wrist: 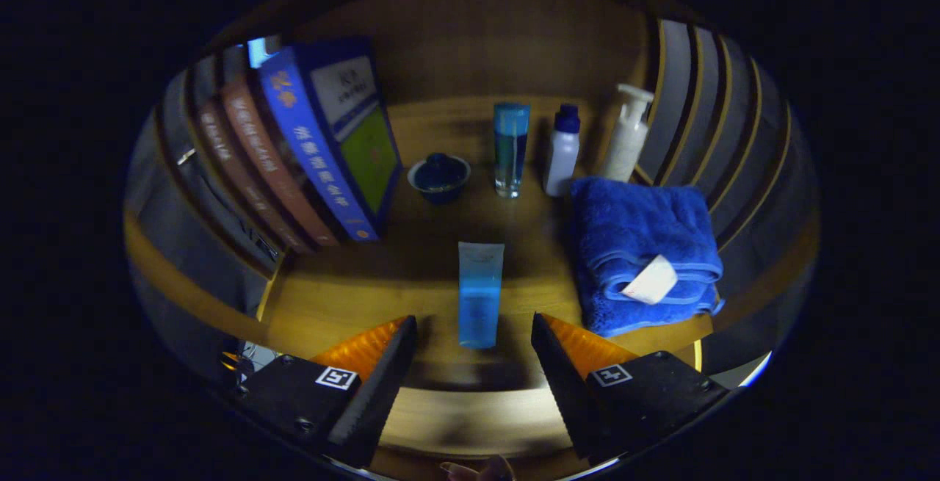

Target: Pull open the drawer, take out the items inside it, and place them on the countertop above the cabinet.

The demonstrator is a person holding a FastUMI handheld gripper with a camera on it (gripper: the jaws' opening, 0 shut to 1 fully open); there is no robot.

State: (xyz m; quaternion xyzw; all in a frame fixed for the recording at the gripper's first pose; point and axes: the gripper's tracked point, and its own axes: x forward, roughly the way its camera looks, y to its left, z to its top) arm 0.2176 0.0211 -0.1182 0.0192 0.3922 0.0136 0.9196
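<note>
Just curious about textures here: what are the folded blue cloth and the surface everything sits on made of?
The folded blue towel looks like terry cloth: fuzzy matte pile, stitched hems and a white tag. The brown countertop looks like wood or wood-look laminate, with faint grain and a soft sheen. The open fingers hang at the blue squeeze tube, not pressing on it.

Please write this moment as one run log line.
tool: open | blue tube: upright on countertop, just ahead of fingers, not gripped | towel: right of tube

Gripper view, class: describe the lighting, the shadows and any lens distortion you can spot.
Gripper view: dim, warm light on the wooden countertop; the standing tube casts a soft shadow toward the open gripper; the fisheye lens bows the books and the slatted wall outward; the blue towel stays sharp.
</note>
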